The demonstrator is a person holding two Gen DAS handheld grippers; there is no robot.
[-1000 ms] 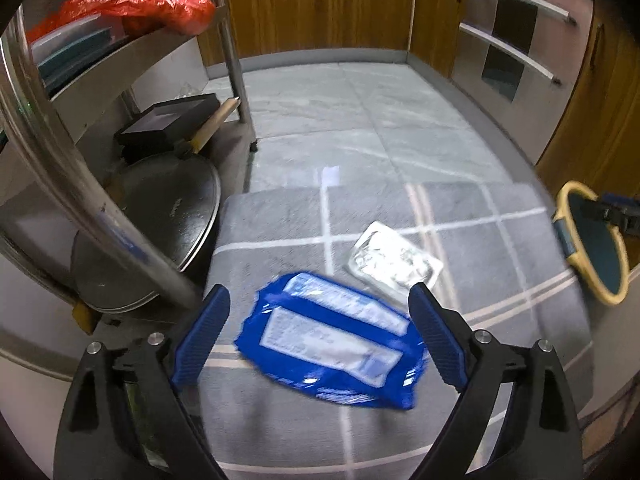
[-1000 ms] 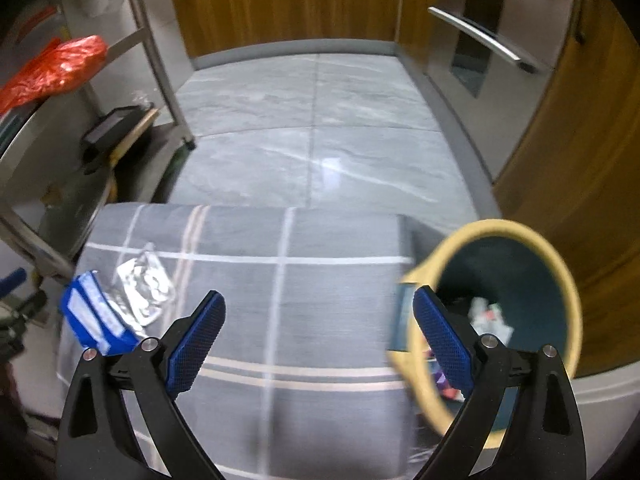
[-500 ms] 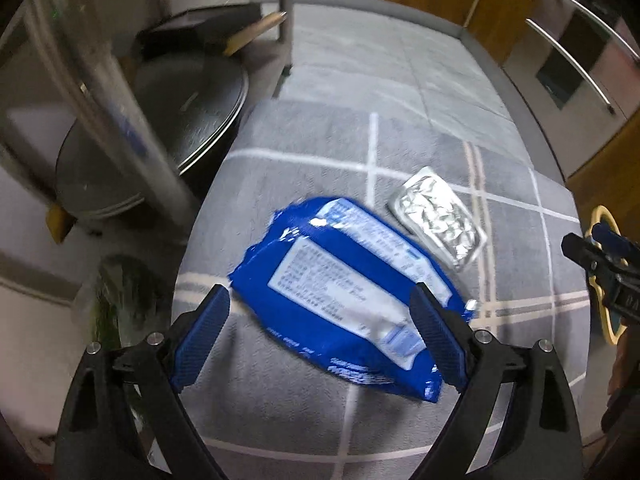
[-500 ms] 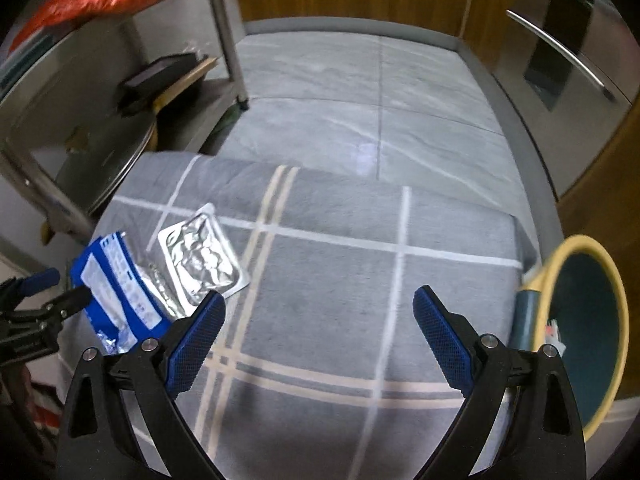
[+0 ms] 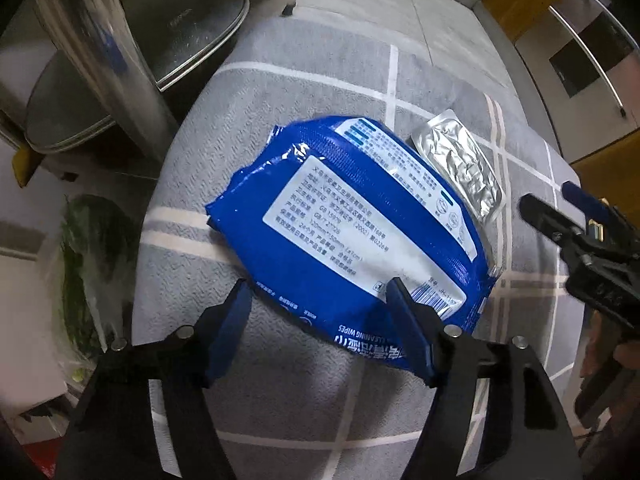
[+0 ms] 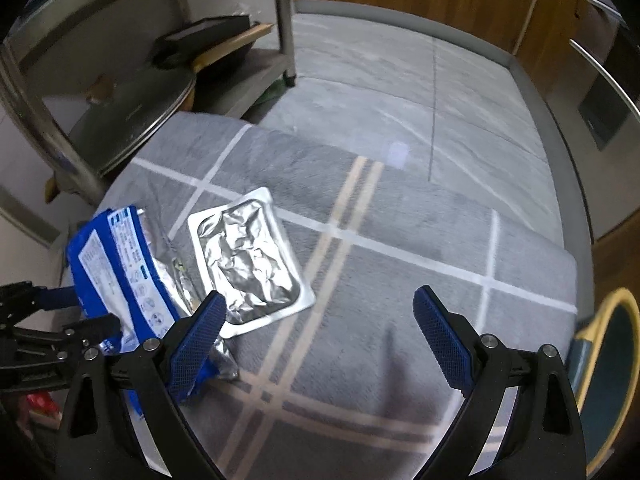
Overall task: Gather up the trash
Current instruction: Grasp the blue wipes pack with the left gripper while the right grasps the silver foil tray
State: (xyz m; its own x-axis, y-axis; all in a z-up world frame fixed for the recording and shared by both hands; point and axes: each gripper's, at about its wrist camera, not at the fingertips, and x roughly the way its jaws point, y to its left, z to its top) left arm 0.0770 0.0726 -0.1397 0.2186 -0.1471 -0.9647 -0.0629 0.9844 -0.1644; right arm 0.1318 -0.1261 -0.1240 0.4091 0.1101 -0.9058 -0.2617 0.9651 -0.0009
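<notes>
The wipes pack (image 5: pixel 352 232) lies on the mat (image 6: pixel 400 264), near its left edge. The foil pouch (image 6: pixel 250 266) lies on the mat just right of the pack, touching it. The trash bin (image 6: pixel 612 364) stands off the mat's right edge. The metal rack (image 6: pixel 284 20) stands left of and beyond the mat, with a pot lid (image 5: pixel 180 28) on its low shelf. The tiled floor (image 6: pixel 400 92) extends beyond the mat's far edge.
</notes>
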